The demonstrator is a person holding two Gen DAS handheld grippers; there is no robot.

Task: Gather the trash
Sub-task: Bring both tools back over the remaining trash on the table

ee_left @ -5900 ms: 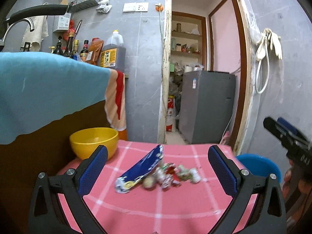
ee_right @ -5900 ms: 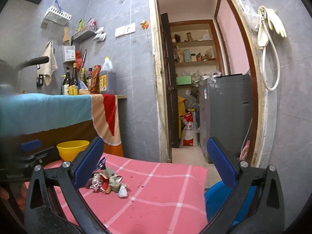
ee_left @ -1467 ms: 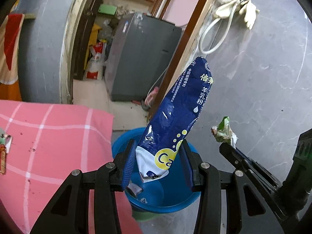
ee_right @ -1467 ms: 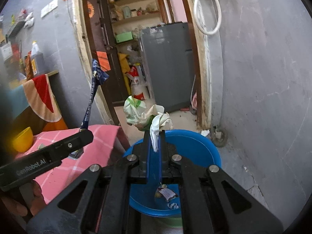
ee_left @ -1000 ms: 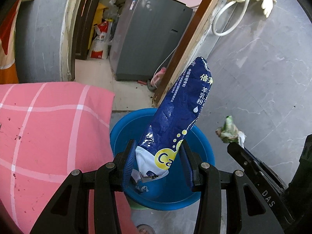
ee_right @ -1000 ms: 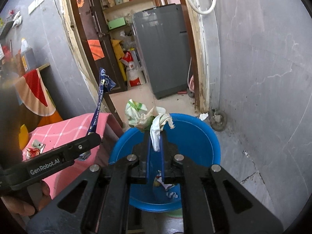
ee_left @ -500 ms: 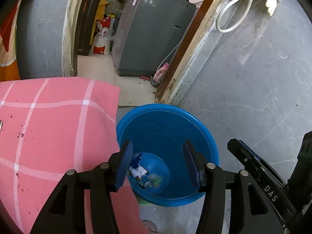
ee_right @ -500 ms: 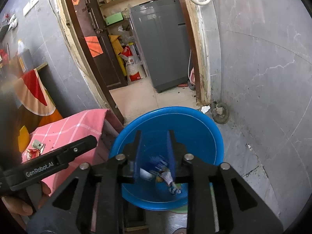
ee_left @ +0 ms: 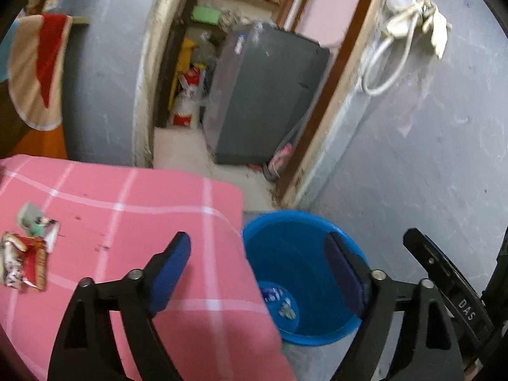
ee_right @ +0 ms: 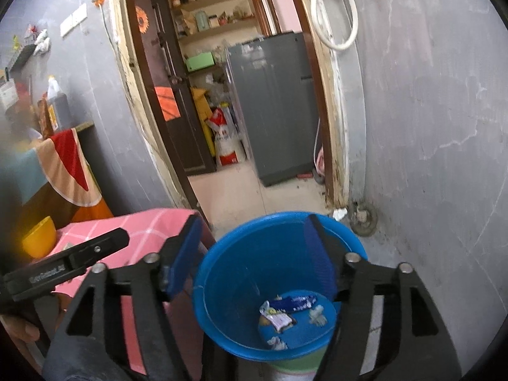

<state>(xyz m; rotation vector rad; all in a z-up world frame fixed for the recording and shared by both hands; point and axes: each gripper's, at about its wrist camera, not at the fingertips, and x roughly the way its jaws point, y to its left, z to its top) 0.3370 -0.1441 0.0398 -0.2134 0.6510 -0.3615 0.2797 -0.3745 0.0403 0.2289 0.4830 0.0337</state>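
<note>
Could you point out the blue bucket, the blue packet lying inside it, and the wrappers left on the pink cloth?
blue bucket (ee_right: pixel 222 285), right wrist view, inner left wall.
blue packet (ee_right: pixel 297 304), right wrist view, middle of the packet.
wrappers (ee_left: pixel 27 262), left wrist view, red wrapper's centre.

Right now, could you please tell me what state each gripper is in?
Left gripper: open, holding nothing.
Right gripper: open, holding nothing, above the blue bucket.

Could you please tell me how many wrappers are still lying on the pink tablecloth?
2 visible, both at the left edge of the pink tablecloth: a crumpled red wrapper and a pale green-and-white wrapper just behind it. More may lie out of frame.
</note>
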